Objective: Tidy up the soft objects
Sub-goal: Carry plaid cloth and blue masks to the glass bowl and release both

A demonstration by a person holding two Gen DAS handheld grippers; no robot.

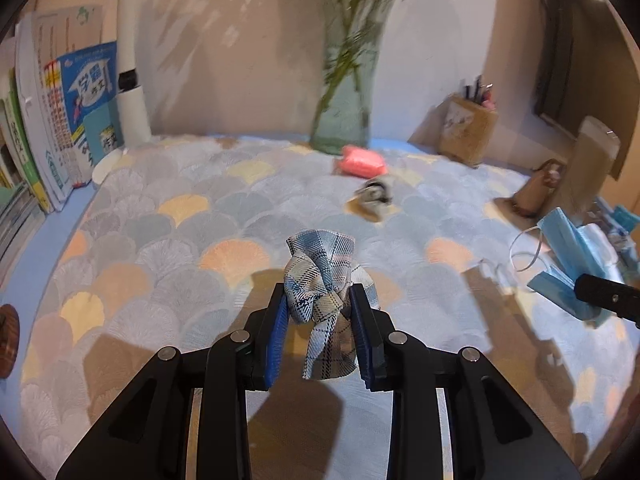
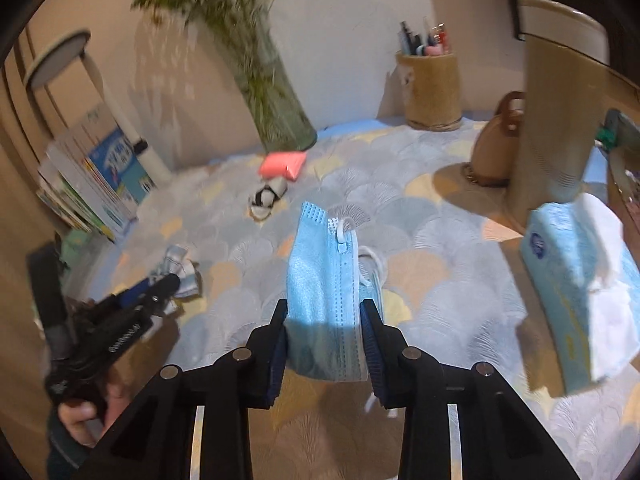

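Against the back wall stands a glass vase [image 1: 344, 100] holding green stems [image 2: 224, 12], and to its right a woven pot [image 2: 430, 88] holding pens [image 2: 424, 40]. At the table's right edge a blue tissue pack [image 2: 576, 292] lies with a white tissue pulled up from its top, beside a tall beige cylinder [image 2: 560, 100] and a small tan bag [image 2: 496, 148].

The table is covered by a cloth [image 1: 168, 216] printed with pastel fan scales in grey, blue, peach and yellow. Books [image 1: 52, 128] lean in a row at the left, next to a white tube [image 1: 130, 52] that rises along the wall. The wall itself is pale and carries the stems' shadows.

The left gripper [image 1: 320, 300] is clamped on a crumpled plaid cloth [image 1: 320, 280], held above the table's middle. The right gripper [image 2: 324, 316] is clamped on a folded blue mask [image 2: 324, 280], lifted over the table to the right of the plaid cloth, its ear loops hanging loose. Farther back, near the vase, lie a pink pouch [image 1: 362, 162] and, just in front of it, a small black-and-white bundle [image 1: 374, 196], too blurred to identify.
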